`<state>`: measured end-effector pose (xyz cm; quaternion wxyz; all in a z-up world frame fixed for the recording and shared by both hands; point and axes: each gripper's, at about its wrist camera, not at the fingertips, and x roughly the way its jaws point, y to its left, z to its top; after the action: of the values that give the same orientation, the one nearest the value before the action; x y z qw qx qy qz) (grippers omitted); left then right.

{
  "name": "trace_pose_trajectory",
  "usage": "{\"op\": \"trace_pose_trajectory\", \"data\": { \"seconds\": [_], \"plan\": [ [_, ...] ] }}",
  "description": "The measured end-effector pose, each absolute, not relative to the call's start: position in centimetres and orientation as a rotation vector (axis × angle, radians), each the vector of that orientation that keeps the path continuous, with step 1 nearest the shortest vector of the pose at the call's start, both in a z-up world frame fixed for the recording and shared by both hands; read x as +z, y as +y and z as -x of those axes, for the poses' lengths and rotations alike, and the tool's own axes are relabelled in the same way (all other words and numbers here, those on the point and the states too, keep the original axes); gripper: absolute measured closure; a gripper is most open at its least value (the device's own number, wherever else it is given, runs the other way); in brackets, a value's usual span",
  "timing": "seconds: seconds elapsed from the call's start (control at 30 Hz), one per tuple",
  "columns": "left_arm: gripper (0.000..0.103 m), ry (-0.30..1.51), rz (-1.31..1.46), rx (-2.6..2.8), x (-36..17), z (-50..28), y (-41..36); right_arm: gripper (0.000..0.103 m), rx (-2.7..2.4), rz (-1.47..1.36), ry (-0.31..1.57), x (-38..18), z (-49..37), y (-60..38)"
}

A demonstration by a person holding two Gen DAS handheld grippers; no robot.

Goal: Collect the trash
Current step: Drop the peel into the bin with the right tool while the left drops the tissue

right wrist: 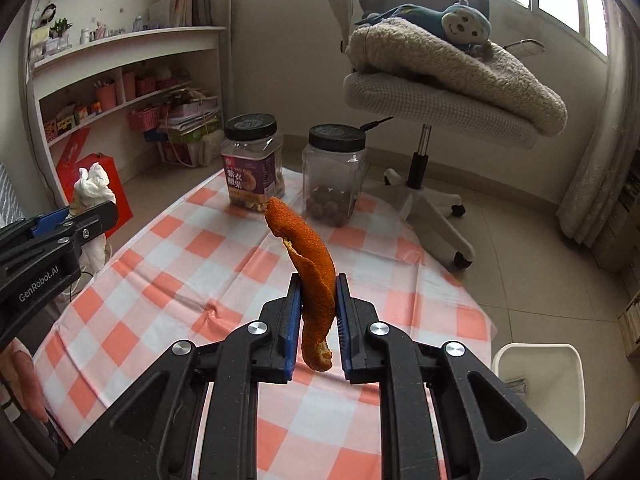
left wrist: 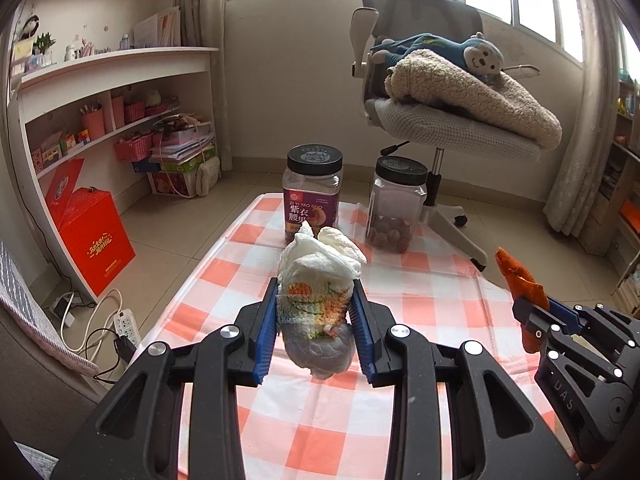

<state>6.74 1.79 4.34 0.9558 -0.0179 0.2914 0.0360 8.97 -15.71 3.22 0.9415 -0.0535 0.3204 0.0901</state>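
The left claw (left wrist: 316, 312) is pinching a crumpled white paper tissue wad (left wrist: 320, 280) with a printed orange-and-green patch, its blue-padded fingers (left wrist: 267, 320) pressed against either side of the bundle, which stands up above them and hangs a little below. The right claw (right wrist: 318, 316) is likewise closed on a long curled strip of orange citrus peel (right wrist: 312, 272), held upright between its pads with the upper end arching forward and the lower end dangling free. Both pieces of trash are lifted clear of the desk covered in an orange-and-white checked cloth (right wrist: 168, 264), so the picking-up step looks finished and the carry to the bin appears to be the step in hand. At the lower right of the right wrist view, a white plastic waste bin (right wrist: 560, 360) stands on the tiled floor just beside the desk's edge, with its mouth open upward. The next move probably calls for swinging each claw out over that opening and then spreading the fingers so that the tissue and the peel drop inside; the peel is light and curled and may cling to a pad. At the far end of the desk stand two clear plastic jars with black lids, one with a purple label (left wrist: 313, 196) and one unlabelled holding brown round nuts (left wrist: 396, 208); they look like goods rather than trash.
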Motion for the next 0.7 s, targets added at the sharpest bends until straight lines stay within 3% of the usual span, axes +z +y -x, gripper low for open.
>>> {"op": "trace_pose_trajectory", "data": {
  "seconds": [0.7],
  "plan": [
    [0.069,0.593,-0.037,-0.103,3.7,-6.2,-9.9,0.087,-0.123,-0.055,0.598,5.4,-6.1,-31.2]
  ]
}}
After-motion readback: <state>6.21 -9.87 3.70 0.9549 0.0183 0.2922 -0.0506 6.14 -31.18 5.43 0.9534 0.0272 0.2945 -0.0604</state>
